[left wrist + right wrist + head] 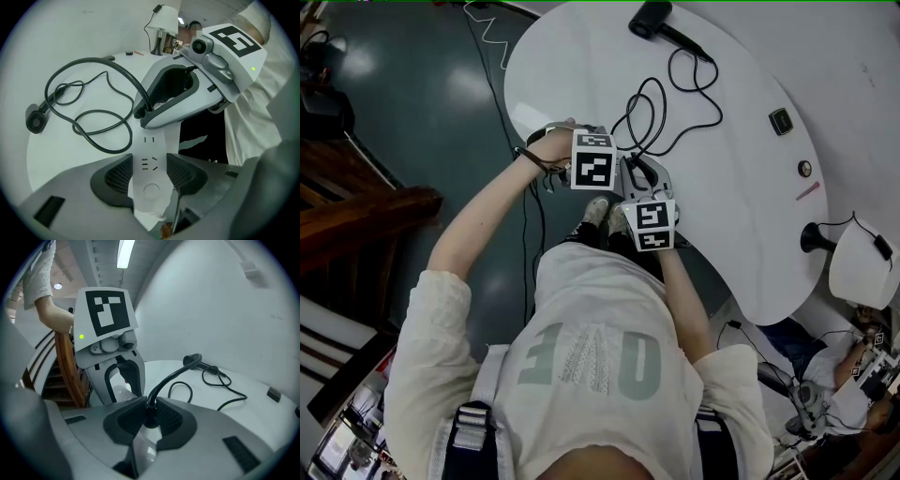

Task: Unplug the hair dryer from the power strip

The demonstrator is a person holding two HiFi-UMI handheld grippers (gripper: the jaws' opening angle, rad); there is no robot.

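The white power strip (151, 168) lies at the round white table's (750, 216) near edge. My left gripper (150, 176) points steeply down and is shut on it, one pad against each long side. The black plug (150, 416) stands in the strip's far end, and my right gripper (150, 420) is shut on it. From the plug the black cord (93, 63) loops across the table to the black hair dryer (652, 19), which lies at the far side. In the head view both grippers (633, 178) sit close together and hide the strip.
A white lamp (862, 267) stands at the table's right edge. A small black box (781, 120) and a pink pen (807, 190) lie on the right half. A wooden stair rail (65, 371) rises to the left, beyond the table edge. Another person sits at lower right.
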